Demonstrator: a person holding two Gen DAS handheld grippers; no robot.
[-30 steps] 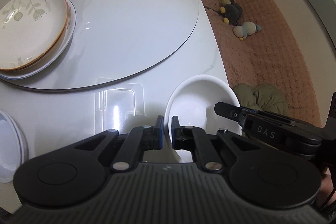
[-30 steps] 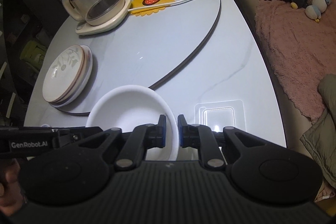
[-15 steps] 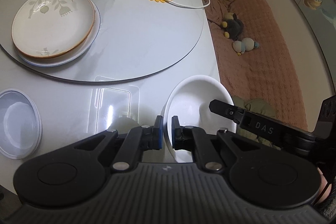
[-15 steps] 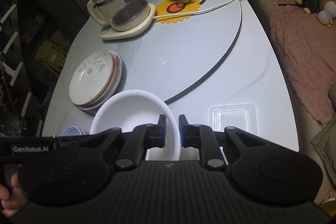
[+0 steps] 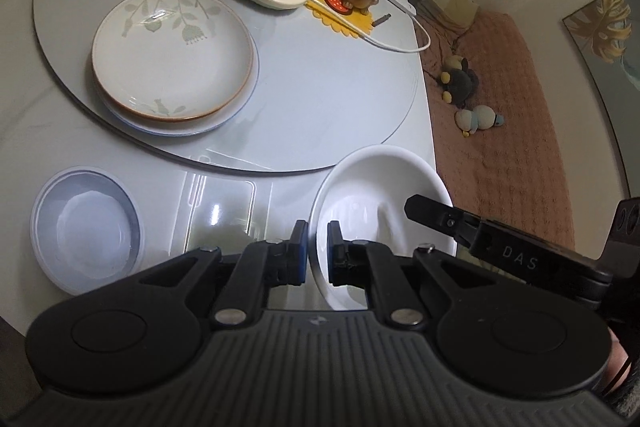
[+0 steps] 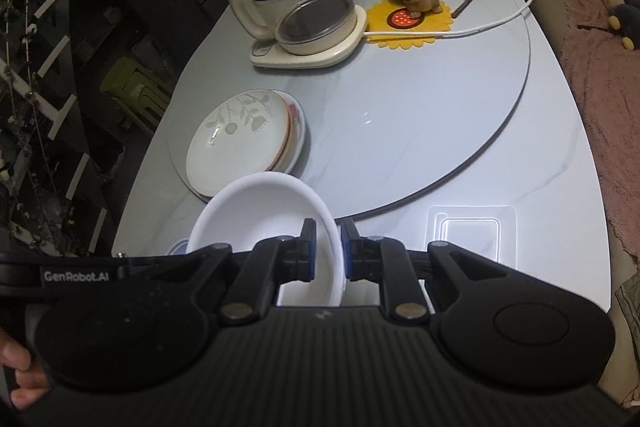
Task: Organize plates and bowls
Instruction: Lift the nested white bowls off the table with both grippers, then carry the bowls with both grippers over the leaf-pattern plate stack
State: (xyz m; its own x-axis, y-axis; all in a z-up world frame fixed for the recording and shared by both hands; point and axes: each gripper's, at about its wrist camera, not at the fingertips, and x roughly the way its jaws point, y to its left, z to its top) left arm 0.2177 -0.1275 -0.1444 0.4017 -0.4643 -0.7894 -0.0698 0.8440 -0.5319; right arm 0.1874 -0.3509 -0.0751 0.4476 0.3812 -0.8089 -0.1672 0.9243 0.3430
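Clamped on opposite sides of one rim, the left gripper (image 5: 318, 251) and the right gripper (image 6: 328, 249) are both closed on the plain white glossy ceramic bowl (image 5: 372, 195), which is held between them clear of the pale grey marble-look table (image 6: 560, 187). Compared with a second ago, the bowl has been raised and carried away from the table's near edge, so that far more of the tabletop has come into both views; the small shallow pale-blue dish (image 5: 86, 229), earlier cut off at the left edge, is now seen whole, down to the left of the left gripper. From this it is judged that the bowl is in transit towards a stacking place, not yet set down. Ahead of the tongs and to the left, on the round grey turntable (image 5: 340, 95), the stack of cream leaf-patterned plates with brown rims (image 5: 172, 55) is found. The bowl's inside is seen to be deep, smooth and empty, with a thin rim well suited to a pinch, though a slip under its gloss may be feared.
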